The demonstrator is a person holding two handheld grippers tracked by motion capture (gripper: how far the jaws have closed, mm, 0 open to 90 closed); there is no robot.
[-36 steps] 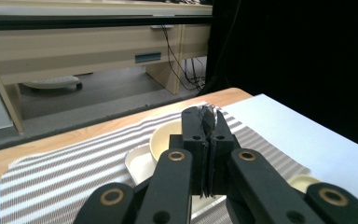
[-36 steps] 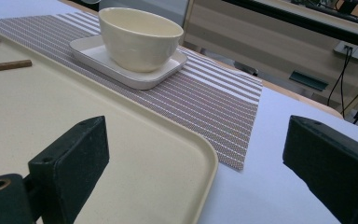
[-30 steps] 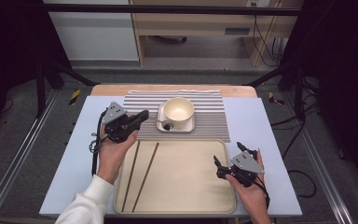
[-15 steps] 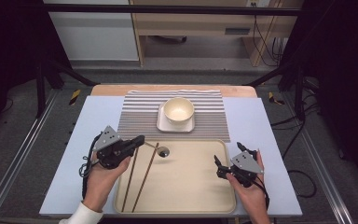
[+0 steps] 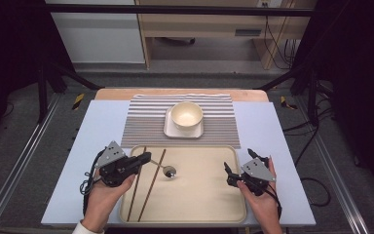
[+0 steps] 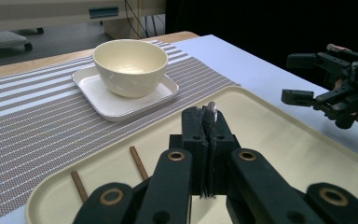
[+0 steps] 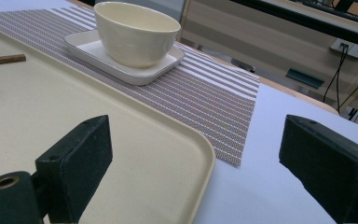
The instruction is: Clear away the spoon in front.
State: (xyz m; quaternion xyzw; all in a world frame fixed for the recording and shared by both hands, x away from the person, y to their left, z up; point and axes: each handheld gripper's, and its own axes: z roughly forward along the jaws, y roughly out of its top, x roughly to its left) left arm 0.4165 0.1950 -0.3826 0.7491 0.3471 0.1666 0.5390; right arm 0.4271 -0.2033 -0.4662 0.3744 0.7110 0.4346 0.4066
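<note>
My left gripper (image 5: 146, 157) hovers over the left part of the cream tray (image 5: 209, 197), shut on the handle of a small metal spoon (image 5: 168, 171) whose bowl hangs low over the tray. In the left gripper view the jaws (image 6: 207, 126) are pressed together with the spoon (image 6: 210, 110) sticking out past them. Two brown chopsticks (image 5: 151, 187) lie in the tray beneath that gripper. My right gripper (image 5: 238, 160) rests at the tray's right edge, open and holding nothing, its fingers (image 7: 74, 163) wide apart.
A cream bowl (image 5: 186, 116) sits on a small square plate (image 5: 171, 130) on a striped placemat (image 5: 146, 122) behind the tray. All of it rests on a pale blue table top (image 5: 97, 126). Dark floor and stand legs surround the table.
My left hand has come from beside the bowl toward the near side and down over the tray, carrying the spoon. The right hand has stayed still.
</note>
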